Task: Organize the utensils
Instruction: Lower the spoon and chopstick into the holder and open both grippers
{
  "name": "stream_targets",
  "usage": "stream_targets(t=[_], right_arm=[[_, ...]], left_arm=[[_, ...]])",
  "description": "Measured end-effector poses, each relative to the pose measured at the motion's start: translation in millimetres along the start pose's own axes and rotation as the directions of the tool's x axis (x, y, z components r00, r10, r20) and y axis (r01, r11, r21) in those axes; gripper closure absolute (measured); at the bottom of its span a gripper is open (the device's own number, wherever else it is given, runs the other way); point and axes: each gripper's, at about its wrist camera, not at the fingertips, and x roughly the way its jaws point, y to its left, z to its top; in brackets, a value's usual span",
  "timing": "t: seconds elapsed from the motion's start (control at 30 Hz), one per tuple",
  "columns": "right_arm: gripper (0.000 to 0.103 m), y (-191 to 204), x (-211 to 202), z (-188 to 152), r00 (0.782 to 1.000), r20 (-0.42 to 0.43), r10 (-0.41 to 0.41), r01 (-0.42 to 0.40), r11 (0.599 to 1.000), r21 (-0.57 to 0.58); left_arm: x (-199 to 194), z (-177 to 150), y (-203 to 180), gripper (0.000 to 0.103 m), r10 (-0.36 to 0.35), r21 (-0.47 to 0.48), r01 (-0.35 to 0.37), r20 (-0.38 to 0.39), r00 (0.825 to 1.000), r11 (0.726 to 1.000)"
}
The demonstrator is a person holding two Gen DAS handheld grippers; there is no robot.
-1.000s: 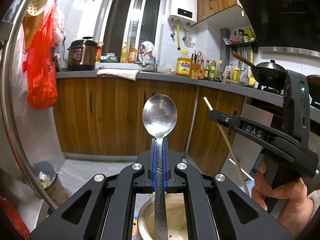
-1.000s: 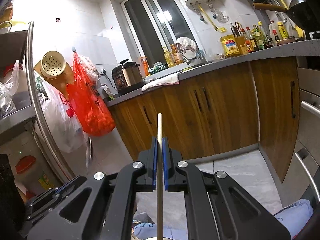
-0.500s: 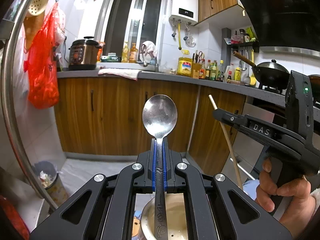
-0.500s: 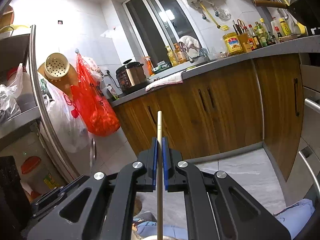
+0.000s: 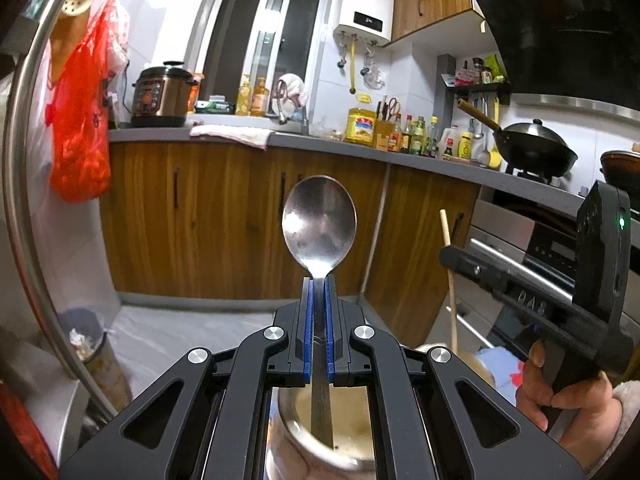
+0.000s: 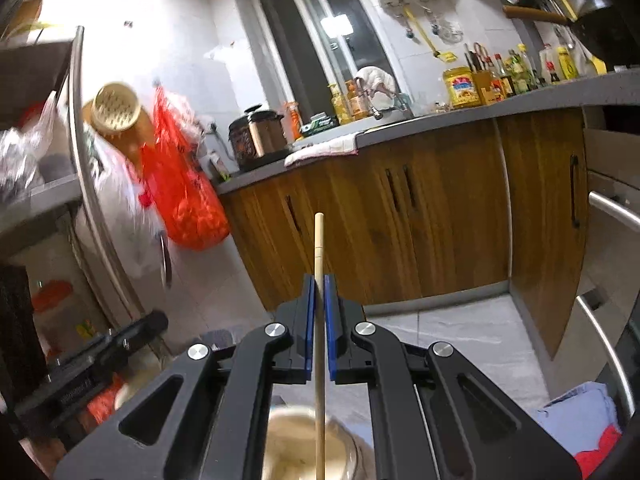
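My left gripper [image 5: 319,280] is shut on a metal spoon [image 5: 319,226], bowl up, its handle reaching down into a steel cup [image 5: 320,436] below the jaws. My right gripper [image 6: 319,280] is shut on a wooden chopstick [image 6: 319,248] held upright, its lower end over the same steel cup [image 6: 296,444]. In the left wrist view the right gripper [image 5: 452,256] shows at the right, held by a hand [image 5: 568,400], with the chopstick [image 5: 449,280] slanting down to the cup.
Wooden kitchen cabinets [image 5: 224,216] and a grey counter [image 5: 320,144] stand ahead. A red bag [image 5: 80,136] hangs at left by a steel rail [image 5: 16,216]. A bin [image 5: 92,344] sits on the floor. An oven [image 5: 520,264] and wok [image 5: 536,152] are at right.
The right gripper with the chopstick has dropped and shifted right in the left wrist view. The right wrist view has swung, with motion blur. The spoon stays gripped.
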Motion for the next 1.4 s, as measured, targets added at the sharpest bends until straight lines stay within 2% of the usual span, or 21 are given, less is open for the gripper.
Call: stream_targets(t=[0.13, 0.27, 0.5, 0.67, 0.93, 0.97, 1.03, 1.07, 1.1, 1.2, 1.23, 1.3, 1.37, 1.4], right_arm=[[0.098, 4, -9, -17, 0.999, -0.048, -0.001, -0.001, 0.999, -0.036], [0.098, 4, -19, -25, 0.998, -0.057, 0.006, -0.008, 0.999, -0.037], [0.098, 4, -32, -24, 0.998, -0.059, 0.025, -0.027, 0.999, -0.022], [0.098, 0, -26, -22, 0.997, -0.071, 0.012, -0.012, 1.000, -0.006], [0.098, -6, -21, -21, 0.996, -0.091, 0.027, -0.025, 1.000, 0.017], [0.097, -6, -21, -20, 0.995, -0.093, 0.025, -0.024, 1.000, 0.015], [0.091, -6, -21, -21, 0.995, -0.099, 0.022, -0.020, 1.000, 0.018], [0.082, -7, -22, -20, 0.994, -0.103, 0.022, -0.019, 1.000, 0.024], [0.075, -6, -24, -20, 0.994, -0.104, 0.022, -0.019, 0.999, 0.027], [0.064, -5, -36, -17, 0.994, -0.107, 0.021, -0.017, 0.999, 0.039], [0.060, -4, -43, -15, 0.994, -0.105, 0.020, -0.016, 0.999, 0.044], [0.045, -2, -57, -13, 0.995, -0.097, 0.022, -0.018, 0.999, 0.045], [0.038, 2, -74, -12, 0.996, -0.093, 0.011, -0.008, 0.999, 0.038], [0.032, 3, -80, -12, 0.995, -0.094, 0.009, -0.006, 0.999, 0.037]], left_arm=[[-2, -8, -4, 0.097, -0.018, 0.002, 0.018, -0.027, 0.999, 1.000], [-3, -15, -5, 0.097, -0.022, -0.001, 0.022, -0.055, 0.998, 1.000], [-8, -16, -7, 0.097, -0.023, 0.002, 0.023, -0.074, 0.997, 1.000], [-4, -13, -9, 0.097, -0.002, 0.012, 0.003, -0.081, 0.997, 1.000], [-4, -13, -8, 0.097, -0.017, 0.000, 0.017, -0.079, 0.997, 1.000], [-4, -13, -8, 0.094, -0.013, 0.001, 0.013, -0.080, 0.997, 1.000], [-7, -12, -9, 0.085, -0.010, 0.002, 0.010, -0.075, 0.997, 1.000], [-10, -11, -9, 0.081, -0.006, 0.004, 0.007, -0.070, 0.998, 1.000], [-12, -11, -10, 0.081, 0.000, 0.007, 0.001, -0.067, 0.998, 1.000], [-24, -8, -14, 0.075, 0.022, 0.026, -0.020, -0.058, 0.998, 0.999], [-28, -7, -15, 0.069, 0.025, 0.031, -0.024, -0.056, 0.998, 0.999], [-40, -7, -19, 0.057, 0.043, 0.048, -0.040, -0.053, 0.998, 0.998], [-53, -8, -22, 0.040, 0.059, 0.057, -0.056, -0.046, 0.997, 0.997], [-57, -9, -24, 0.037, 0.065, 0.059, -0.063, -0.045, 0.997, 0.996]])
